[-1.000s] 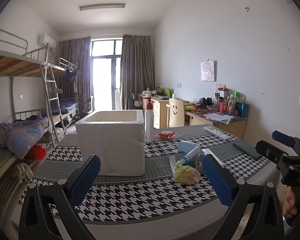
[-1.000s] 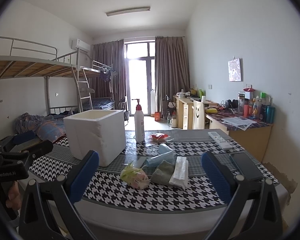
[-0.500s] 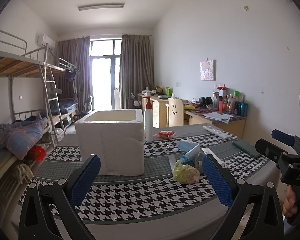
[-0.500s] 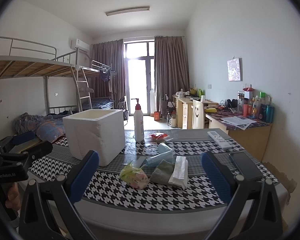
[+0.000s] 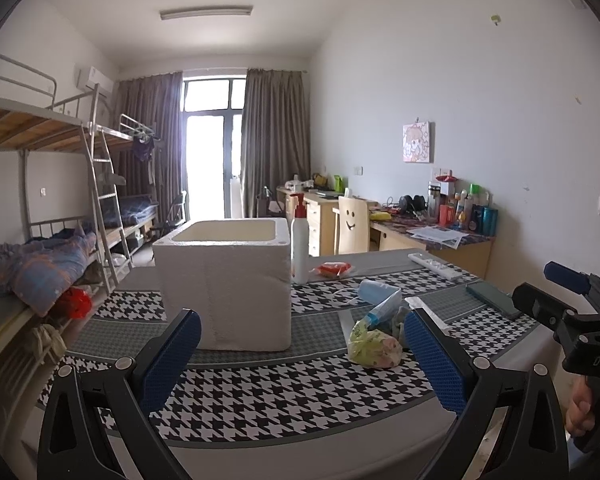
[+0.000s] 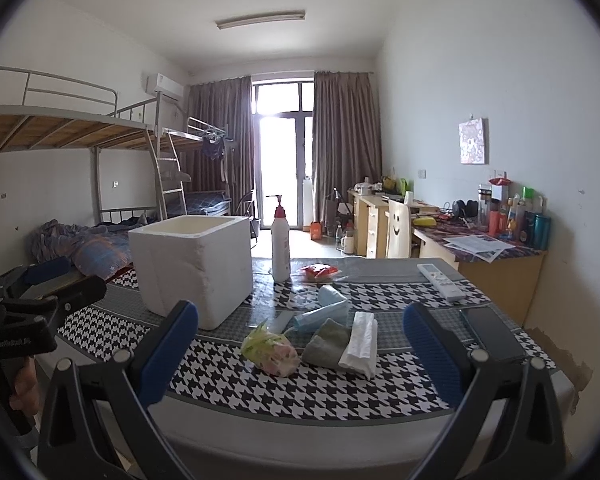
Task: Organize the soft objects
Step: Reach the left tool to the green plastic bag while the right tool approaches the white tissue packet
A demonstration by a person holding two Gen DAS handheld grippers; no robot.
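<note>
Both tongs hang wide and hold nothing, short of the desk point(image 6: 260, 392): the left tongs point(image 5: 300, 360) frame the foam box point(image 5: 224, 284) at frame centre, the right tongs point(image 6: 300, 348) frame the soft pile.

That pile sits at lower centre of the right view, just right of the box. It is a crumpled plastic bag point(image 6: 270, 350) nearest the camera, a grey cloth point(image 6: 326, 344) touching it, a folded white tissue wad point(image 6: 360, 340) lying against the cloth, and a blue mask point(image 6: 324, 306) behind them. In the left view the bag point(image 5: 374, 344) lies at lower right of centre, by the right finger.

All of these look light and limp. The bag will likely crush and slide on its film, so pinch its bunched top. The cloth should be taken at a raised fold, and the tissue across its narrow middle, gently, since its layers may peel apart. The box is open on top and looks like the place for them.
</note>
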